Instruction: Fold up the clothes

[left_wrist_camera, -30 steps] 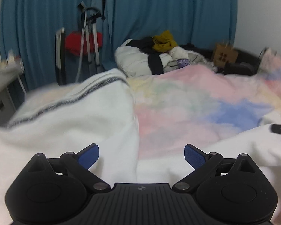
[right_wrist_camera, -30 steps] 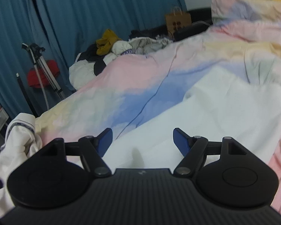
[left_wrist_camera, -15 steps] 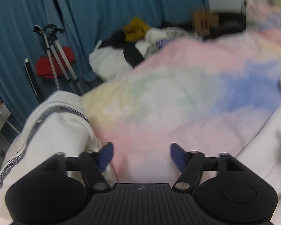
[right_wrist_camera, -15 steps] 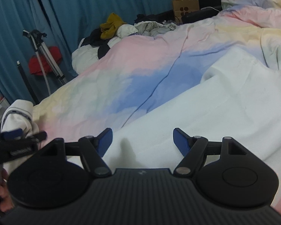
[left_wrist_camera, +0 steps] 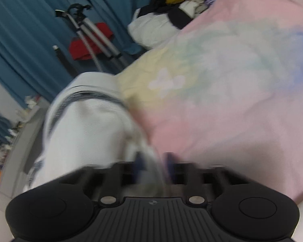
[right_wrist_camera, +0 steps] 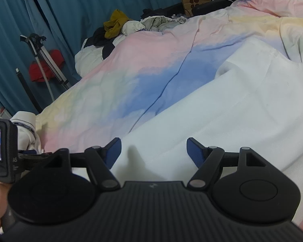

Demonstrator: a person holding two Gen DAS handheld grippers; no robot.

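Cloth sits pinched in your left gripper (left_wrist_camera: 151, 166): its blue pads (left_wrist_camera: 139, 162) look drawn together on a fold of the white garment (left_wrist_camera: 86, 125), though motion blur softens the view. That striped-trim end bunches at the bed's (left_wrist_camera: 232, 92) left edge, ahead and left of the claw. From the right view, the garment (right_wrist_camera: 232, 109) runs long-axis rightward across the duvet, lying flat beneath your right gripper (right_wrist_camera: 154, 151), whose jaws stand wide apart above it. Your left is nearer the bunched end; your right is nearer the flat span.
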